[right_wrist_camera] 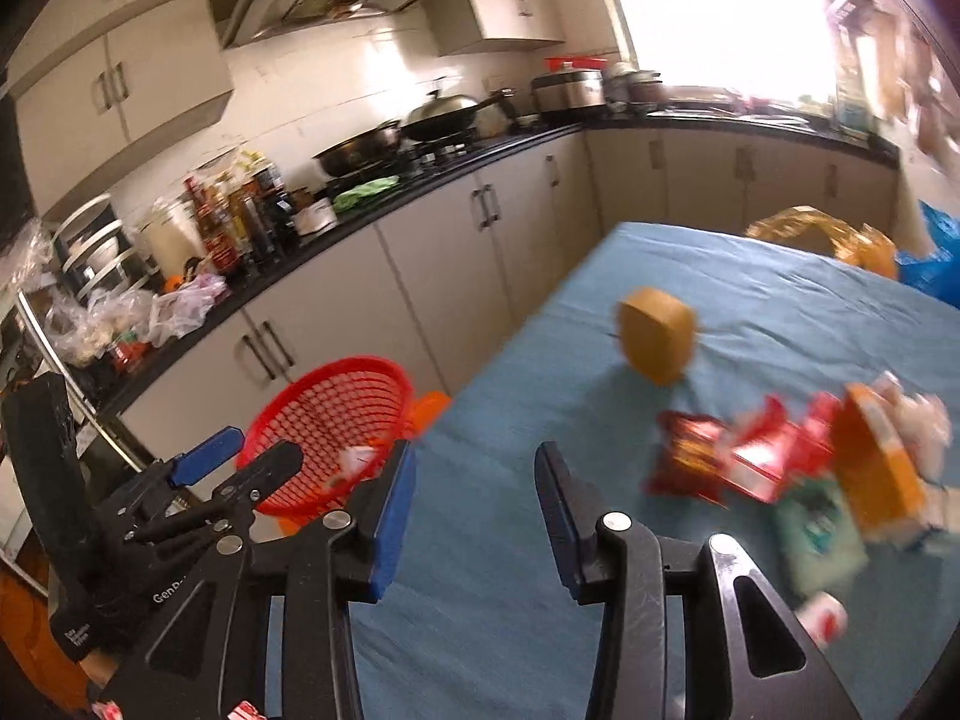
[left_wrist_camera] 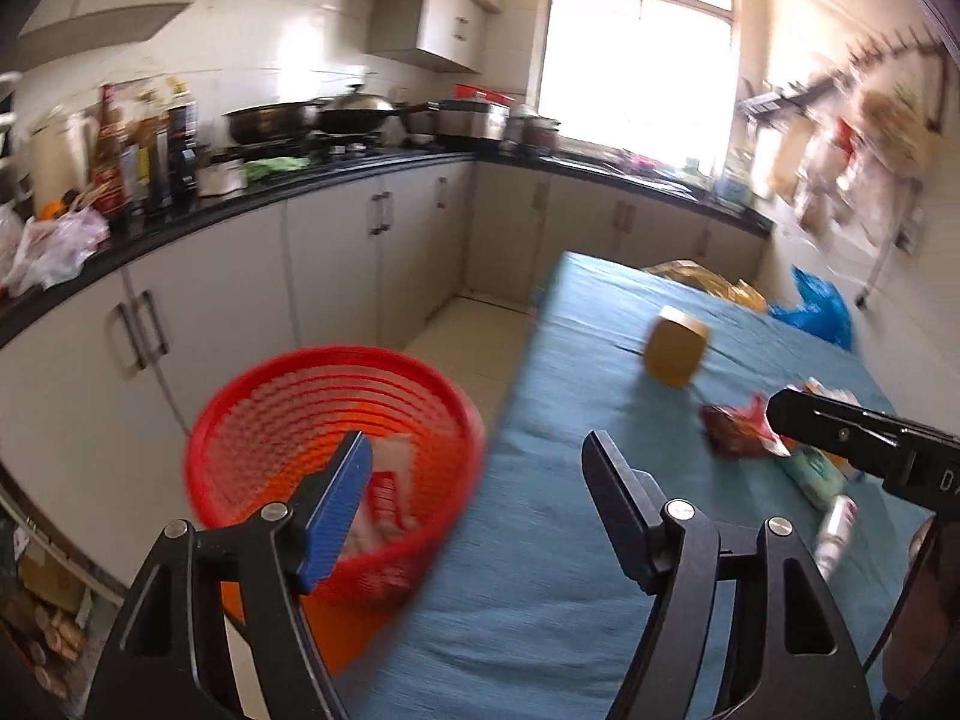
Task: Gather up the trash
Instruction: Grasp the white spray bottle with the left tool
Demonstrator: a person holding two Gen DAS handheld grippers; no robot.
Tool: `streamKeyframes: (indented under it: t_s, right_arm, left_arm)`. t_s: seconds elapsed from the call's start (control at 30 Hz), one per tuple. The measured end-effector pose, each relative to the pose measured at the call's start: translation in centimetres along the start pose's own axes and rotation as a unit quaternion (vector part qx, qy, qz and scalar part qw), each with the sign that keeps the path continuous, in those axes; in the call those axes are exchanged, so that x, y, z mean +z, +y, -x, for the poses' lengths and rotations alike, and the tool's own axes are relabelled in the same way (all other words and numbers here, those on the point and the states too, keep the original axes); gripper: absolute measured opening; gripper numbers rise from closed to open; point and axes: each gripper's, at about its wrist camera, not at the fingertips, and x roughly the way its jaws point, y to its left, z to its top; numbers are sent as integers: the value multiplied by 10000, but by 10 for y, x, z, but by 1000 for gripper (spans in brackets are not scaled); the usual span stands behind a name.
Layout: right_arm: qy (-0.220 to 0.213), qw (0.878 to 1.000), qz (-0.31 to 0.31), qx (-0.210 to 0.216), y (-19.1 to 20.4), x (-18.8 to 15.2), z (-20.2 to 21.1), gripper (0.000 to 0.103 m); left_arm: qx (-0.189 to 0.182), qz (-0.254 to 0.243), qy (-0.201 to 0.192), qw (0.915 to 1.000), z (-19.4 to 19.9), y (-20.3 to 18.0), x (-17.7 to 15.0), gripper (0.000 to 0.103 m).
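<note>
A red mesh basket (left_wrist_camera: 270,396) stands on an orange stool beside the blue table (left_wrist_camera: 540,540); a red-and-white wrapper (left_wrist_camera: 384,492) lies inside. It also shows in the right wrist view (right_wrist_camera: 336,414). My left gripper (left_wrist_camera: 474,462) is open and empty, over the table's left edge next to the basket. My right gripper (right_wrist_camera: 474,480) is open and empty above the table. A trash pile lies right of it: red snack wrappers (right_wrist_camera: 726,456), an orange carton (right_wrist_camera: 882,474), a green packet (right_wrist_camera: 816,528), a small can (right_wrist_camera: 825,615). A tan box (right_wrist_camera: 657,333) stands farther back.
A black counter (left_wrist_camera: 252,204) with bottles, pans and plastic bags runs along the left and back over white cabinets. A yellow bag (left_wrist_camera: 708,282) and a blue bag (left_wrist_camera: 816,306) sit at the table's far end. Tiled floor lies between cabinets and table.
</note>
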Motion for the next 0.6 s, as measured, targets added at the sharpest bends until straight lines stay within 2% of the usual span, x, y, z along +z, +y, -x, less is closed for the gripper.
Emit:
streamKeyframes:
  t_s: [0.17,0.27,0.33,0.43,0.5,0.6]
  right_arm:
    - [-254,9991,-246,-241,-48,-12,41,44]
    - [-447,9972,-407,-437,-79,-17,66,44]
    - [-566,9952,-594,-535,-102,-20,82,44]
    - [-713,9914,-890,-638,-132,-24,100,44]
    - [-782,9887,-1077,-686,-149,-28,110,44]
    - [-809,9860,-1252,-744,-169,-31,120,44]
  left_arm:
    - [-361,-459,228,9980,-2,-52,-8,74]
    - [-732,-780,450,9932,-5,-89,-14,74]
    - [-1080,-1038,655,9865,-8,-115,-20,74]
    - [-1642,-1399,1028,9710,-15,-156,-29,74]
    - [-1811,-1633,1179,9626,-22,-181,-37,74]
    - [-1832,-2120,1292,9512,-33,-219,-48,74]
